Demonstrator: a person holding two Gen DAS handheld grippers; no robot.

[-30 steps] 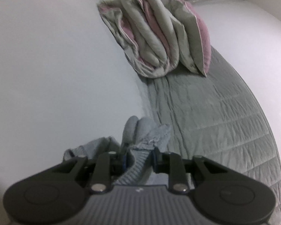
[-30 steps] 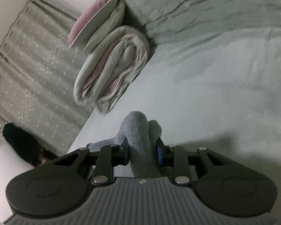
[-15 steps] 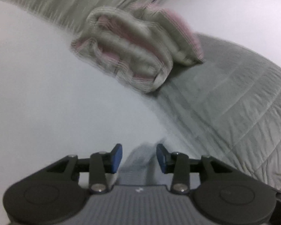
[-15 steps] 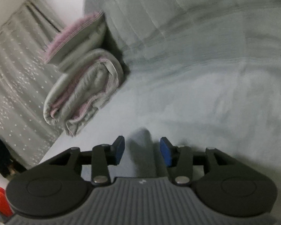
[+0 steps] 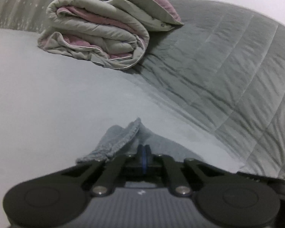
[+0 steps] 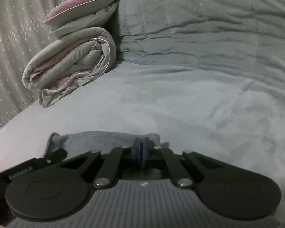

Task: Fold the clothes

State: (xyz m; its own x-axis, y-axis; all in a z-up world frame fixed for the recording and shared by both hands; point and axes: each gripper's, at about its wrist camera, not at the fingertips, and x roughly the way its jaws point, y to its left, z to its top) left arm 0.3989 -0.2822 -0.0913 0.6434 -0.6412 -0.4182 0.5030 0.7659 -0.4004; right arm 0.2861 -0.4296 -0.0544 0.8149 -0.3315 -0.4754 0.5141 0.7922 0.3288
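Both grippers, left gripper point(image 5: 143, 153) and right gripper point(image 6: 141, 150), sat pressed together, apparently pinching nothing, over the blue-grey garment point(image 6: 104, 139) lying low-centre on the bed point(image 6: 180, 104). Likely between folds; next, regrasp an edge.

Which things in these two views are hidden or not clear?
- Left wrist view: most of the blue cloth is hidden behind the left gripper; whether the shut pads pinch it is unclear.
- Right wrist view: the right gripper covers the cloth's near part.
- Garment type: unreadable in both.
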